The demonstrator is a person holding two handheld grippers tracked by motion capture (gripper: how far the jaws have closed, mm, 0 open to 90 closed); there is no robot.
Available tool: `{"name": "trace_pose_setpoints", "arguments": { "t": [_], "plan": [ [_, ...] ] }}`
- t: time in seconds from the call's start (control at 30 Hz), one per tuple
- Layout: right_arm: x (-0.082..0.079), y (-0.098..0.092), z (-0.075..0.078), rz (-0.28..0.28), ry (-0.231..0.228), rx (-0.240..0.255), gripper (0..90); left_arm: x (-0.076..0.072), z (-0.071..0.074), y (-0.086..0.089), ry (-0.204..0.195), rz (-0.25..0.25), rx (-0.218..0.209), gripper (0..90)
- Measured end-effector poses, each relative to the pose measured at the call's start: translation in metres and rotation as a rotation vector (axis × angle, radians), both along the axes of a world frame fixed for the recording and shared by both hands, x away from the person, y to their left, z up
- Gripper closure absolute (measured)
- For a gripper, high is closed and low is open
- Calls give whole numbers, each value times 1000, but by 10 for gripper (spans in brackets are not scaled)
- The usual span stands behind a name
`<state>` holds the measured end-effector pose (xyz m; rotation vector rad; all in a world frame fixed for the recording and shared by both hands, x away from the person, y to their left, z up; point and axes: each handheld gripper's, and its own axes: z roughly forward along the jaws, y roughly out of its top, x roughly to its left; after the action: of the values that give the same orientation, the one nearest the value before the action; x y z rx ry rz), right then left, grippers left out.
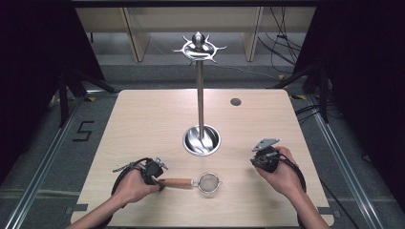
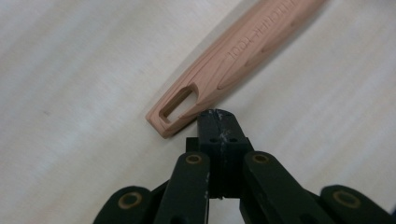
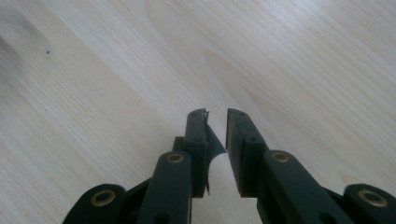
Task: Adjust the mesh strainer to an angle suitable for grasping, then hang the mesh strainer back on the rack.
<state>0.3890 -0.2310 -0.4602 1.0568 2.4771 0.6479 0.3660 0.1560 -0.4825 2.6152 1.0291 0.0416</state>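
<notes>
Now your left gripper [image 2: 218, 115], jaws together, sits beside the wooden-handled mesh strainer [image 1: 208, 182] near the table's [image 1: 143, 124] front edge, while your right gripper [image 3: 216, 113] hovers with jaws slightly apart.

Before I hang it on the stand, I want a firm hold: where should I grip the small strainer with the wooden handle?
Grip the wooden handle of the small mesh strainer near mid-length, coming from above with the jaws across its narrow width. It lies flat, long and straight; the left gripper is nearest its slotted end.

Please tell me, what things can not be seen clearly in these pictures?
- Strainer mesh: too small in the high view to tell if anything lies inside.
- Wooden handle: its engraved text is blurred and cut by the top edge in the left gripper view.
- Stand hooks: too small to count, high view.
</notes>
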Motion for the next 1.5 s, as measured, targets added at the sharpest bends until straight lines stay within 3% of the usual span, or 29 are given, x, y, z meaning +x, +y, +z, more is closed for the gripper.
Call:
{"name": "trace_pose_setpoints", "arguments": {
  "t": [0.1,0.3,0.4,0.43,0.63,0.67,0.73,0.77,0.87,0.93,1.0,1.03,1.13,1.27,1.3,1.33,1.4,1.5],
  "plan": [
    [0,0,0,0,-1,0,787,13,2,-8,-23,-8,26,893],
    [-1,-1,-1,0,-3,3,783,34,1,-24,-31,12,21,893],
    [-3,-1,-1,-13,22,10,782,44,0,-29,-28,36,21,892],
    [-2,-2,-1,-4,9,8,782,46,1,-31,-32,40,26,892],
    [-3,-4,-1,-7,10,9,777,60,-1,-37,-37,88,-1,891],
    [-3,-5,-2,-4,-1,10,776,61,-1,-39,-50,125,-18,891],
    [-3,-5,-2,-9,-1,14,775,64,-2,-39,-55,132,-33,891],
    [-5,-5,-1,-26,22,21,772,64,-1,-40,-57,148,-42,891],
    [-5,-8,-2,-18,2,18,767,65,-2,-39,-65,155,-55,889],
    [-6,-8,-1,-32,26,26,762,65,-3,-38,-69,177,-71,879],
    [-6,-10,-2,-27,7,26,757,64,-3,-37,-70,199,-90,837],
    [-8,-10,-1,-40,26,33,754,63,-3,-35,-68,202,-97,806],
    [-11,-14,0,-47,11,36,746,60,-1,-27,-68,224,-117,703],
    [-12,-18,0,-62,6,41,736,57,7,-18,-58,296,-176,541],
    [-12,-18,1,-71,18,48,733,57,10,-15,-40,279,-173,500],
    [-12,-17,1,-73,13,51,731,55,11,-16,-47,331,-211,472],
    [-12,-15,2,-73,19,49,727,55,14,-18,-31,362,-242,396],
    [-10,-13,2,-64,15,50,721,53,16,-23,-47,363,-245,365]
  ]
}}
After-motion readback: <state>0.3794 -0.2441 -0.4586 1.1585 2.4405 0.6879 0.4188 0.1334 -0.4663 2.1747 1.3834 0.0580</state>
